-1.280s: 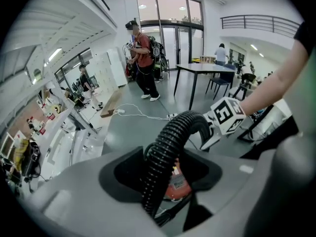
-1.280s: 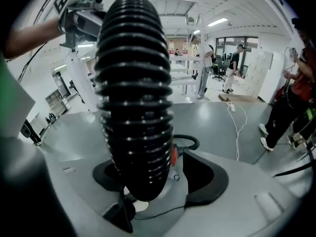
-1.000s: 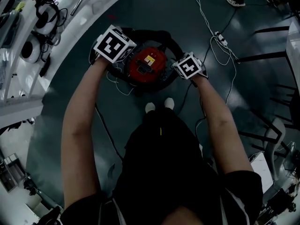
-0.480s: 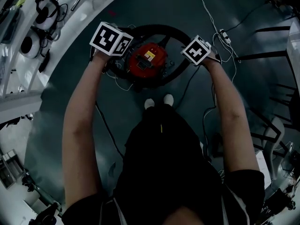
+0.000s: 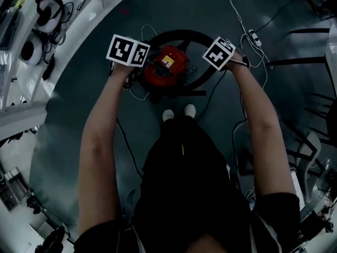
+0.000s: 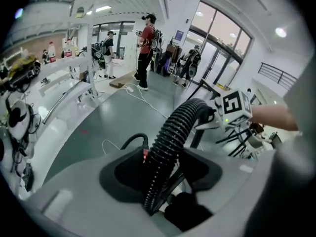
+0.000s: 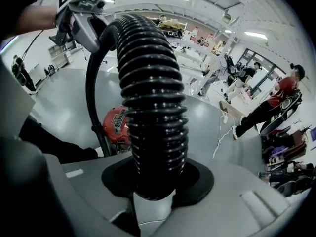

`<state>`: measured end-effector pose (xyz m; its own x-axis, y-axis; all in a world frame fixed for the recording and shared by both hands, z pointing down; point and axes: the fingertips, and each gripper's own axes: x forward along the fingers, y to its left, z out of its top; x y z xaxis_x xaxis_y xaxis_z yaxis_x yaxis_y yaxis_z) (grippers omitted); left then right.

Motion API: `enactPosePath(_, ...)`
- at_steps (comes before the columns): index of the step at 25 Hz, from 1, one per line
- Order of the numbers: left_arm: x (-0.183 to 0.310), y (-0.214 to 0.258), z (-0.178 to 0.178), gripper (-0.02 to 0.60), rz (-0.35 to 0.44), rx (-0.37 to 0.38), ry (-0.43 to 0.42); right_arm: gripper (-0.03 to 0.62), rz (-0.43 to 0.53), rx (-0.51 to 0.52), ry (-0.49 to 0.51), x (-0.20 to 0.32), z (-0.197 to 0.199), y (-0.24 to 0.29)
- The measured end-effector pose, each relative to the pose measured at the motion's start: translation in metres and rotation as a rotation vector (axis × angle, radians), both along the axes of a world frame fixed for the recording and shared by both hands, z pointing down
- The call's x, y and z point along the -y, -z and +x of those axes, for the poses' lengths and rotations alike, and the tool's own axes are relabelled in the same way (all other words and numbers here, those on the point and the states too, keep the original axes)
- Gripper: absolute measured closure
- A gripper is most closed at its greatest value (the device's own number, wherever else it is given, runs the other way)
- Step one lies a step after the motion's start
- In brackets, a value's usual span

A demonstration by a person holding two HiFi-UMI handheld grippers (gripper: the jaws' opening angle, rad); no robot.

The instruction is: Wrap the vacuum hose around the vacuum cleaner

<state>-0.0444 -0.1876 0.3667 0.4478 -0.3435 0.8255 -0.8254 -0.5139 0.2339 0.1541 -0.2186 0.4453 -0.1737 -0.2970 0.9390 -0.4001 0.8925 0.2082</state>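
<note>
Head view, looking steeply down. I stand over the red vacuum cleaner, which sits on the grey floor just ahead of my shoes. The black ribbed vacuum hose curves in an arc round the far side of the cleaner. It runs from my left gripper, at the cleaner's left, to my right gripper, at its right.

Left gripper view. My jaws stand partly closed on the hose, with a dark pad pressing on each side. The hose rises out of them and bends right toward the other gripper.

Right gripper view. My jaws grip the hose in the same way. It climbs straight up from the pads, then arches over to the left gripper at the upper left. The red cleaner shows low and to the left, behind the hose.

A white cable lies loose on the floor beyond the right gripper. A cluttered white worktop runs along the left edge of the head view.
</note>
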Motion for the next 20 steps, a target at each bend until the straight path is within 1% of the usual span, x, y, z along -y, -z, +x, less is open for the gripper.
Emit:
enactPosePath(3, -0.003, -0.021, -0.011, 0.354, -0.029, -0.005, 0.044, 0.441, 0.001, -0.013, 0.019, 0.005, -0.010, -0.012)
enactPosePath(10, -0.008, -0.068, -0.040, 0.356, -0.060, 0.010, 0.131, 0.439, 0.023, -0.054, 0.084, 0.018, -0.037, -0.045)
enactPosePath(15, -0.008, -0.100, -0.064, 0.358, -0.075, 0.006, 0.214, 0.438, 0.031, -0.060, 0.123, 0.029, -0.063, -0.072)
enactPosePath(17, -0.009, -0.113, -0.074, 0.360, -0.068, 0.018, 0.248, 0.437, 0.026, -0.045, 0.125, 0.034, -0.075, -0.084)
enactPosePath(20, -0.007, -0.129, -0.092, 0.372, -0.010, 0.083, 0.270, 0.439, 0.025, 0.000, 0.115, 0.044, -0.095, -0.096)
